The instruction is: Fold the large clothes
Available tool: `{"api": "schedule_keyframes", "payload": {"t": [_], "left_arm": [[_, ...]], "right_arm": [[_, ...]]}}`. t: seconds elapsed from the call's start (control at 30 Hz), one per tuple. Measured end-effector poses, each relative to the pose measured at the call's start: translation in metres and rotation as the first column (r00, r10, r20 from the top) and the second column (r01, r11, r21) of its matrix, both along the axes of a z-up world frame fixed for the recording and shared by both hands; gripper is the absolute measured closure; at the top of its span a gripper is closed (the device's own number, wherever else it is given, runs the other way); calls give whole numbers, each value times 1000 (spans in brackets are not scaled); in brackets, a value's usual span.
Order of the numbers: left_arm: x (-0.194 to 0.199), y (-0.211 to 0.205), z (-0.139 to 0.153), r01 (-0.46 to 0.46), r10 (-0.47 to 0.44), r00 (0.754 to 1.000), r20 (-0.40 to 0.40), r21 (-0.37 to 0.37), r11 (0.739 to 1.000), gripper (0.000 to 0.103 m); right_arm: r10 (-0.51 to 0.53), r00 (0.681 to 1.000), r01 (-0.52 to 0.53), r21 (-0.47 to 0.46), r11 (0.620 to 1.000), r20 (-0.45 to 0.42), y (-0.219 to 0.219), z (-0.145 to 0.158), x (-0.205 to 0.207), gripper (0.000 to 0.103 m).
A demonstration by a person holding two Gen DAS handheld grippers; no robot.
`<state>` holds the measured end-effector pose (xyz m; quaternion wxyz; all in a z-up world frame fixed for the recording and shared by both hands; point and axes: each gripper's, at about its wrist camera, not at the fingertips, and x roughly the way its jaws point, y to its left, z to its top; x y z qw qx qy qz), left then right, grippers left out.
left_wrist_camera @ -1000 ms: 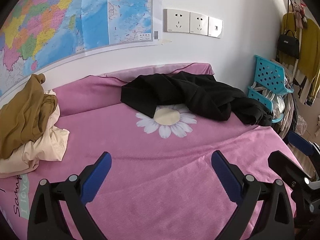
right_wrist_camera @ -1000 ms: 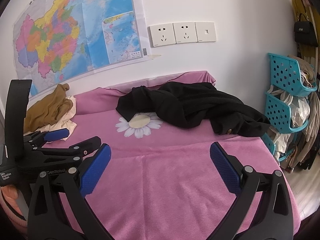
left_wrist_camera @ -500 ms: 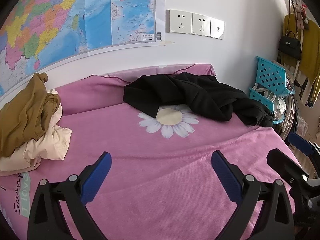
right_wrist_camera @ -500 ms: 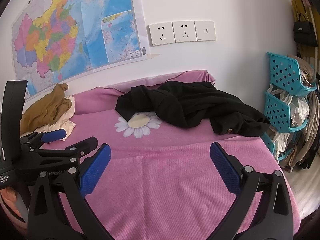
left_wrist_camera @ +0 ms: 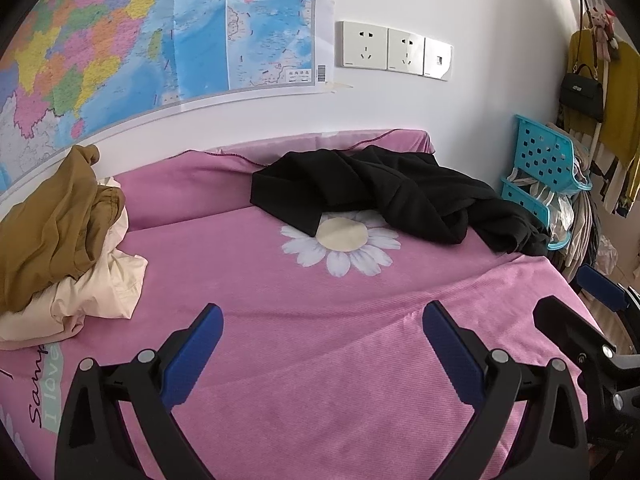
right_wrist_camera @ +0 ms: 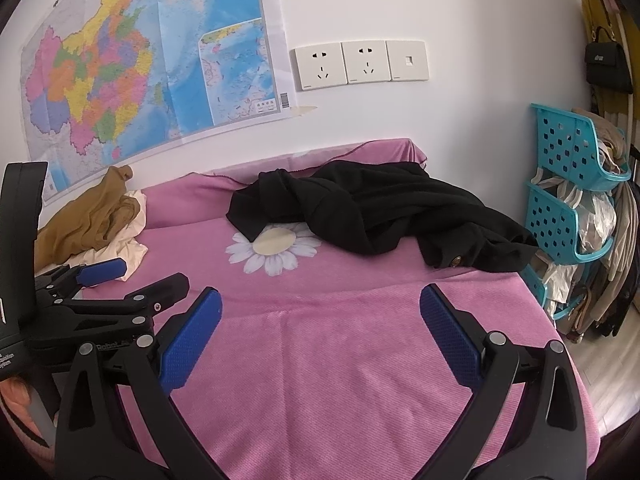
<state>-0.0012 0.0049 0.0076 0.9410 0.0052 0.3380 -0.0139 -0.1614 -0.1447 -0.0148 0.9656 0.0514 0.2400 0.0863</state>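
Note:
A crumpled black garment lies at the far right of the pink bed, partly over a printed daisy. A brown garment sits on a cream one at the far left. My left gripper hovers open over bare sheet near the front edge, far from both heaps. My right gripper is open beside it, holding nothing. The left gripper shows at the left of the right wrist view.
A map and wall sockets hang behind the bed. Turquoise plastic baskets with clothes stand at the bed's right side, with a black handbag and hanging clothes beyond. Pink sheet stretches between the grippers and the garments.
Both views have drifted slightly, the garments shifting a little in frame. Both grippers stay open and empty; the clothes have not moved.

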Motion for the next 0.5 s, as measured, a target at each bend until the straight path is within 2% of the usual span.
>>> {"api": "schedule_keyframes", "payload": {"t": [0.5], "left_arm": [[2,2,-2,-6,6,1000,-11,-6,1000,6]], "right_arm": [[7,1000,-7,-10,1000,-7,2,1,3,5]]}}
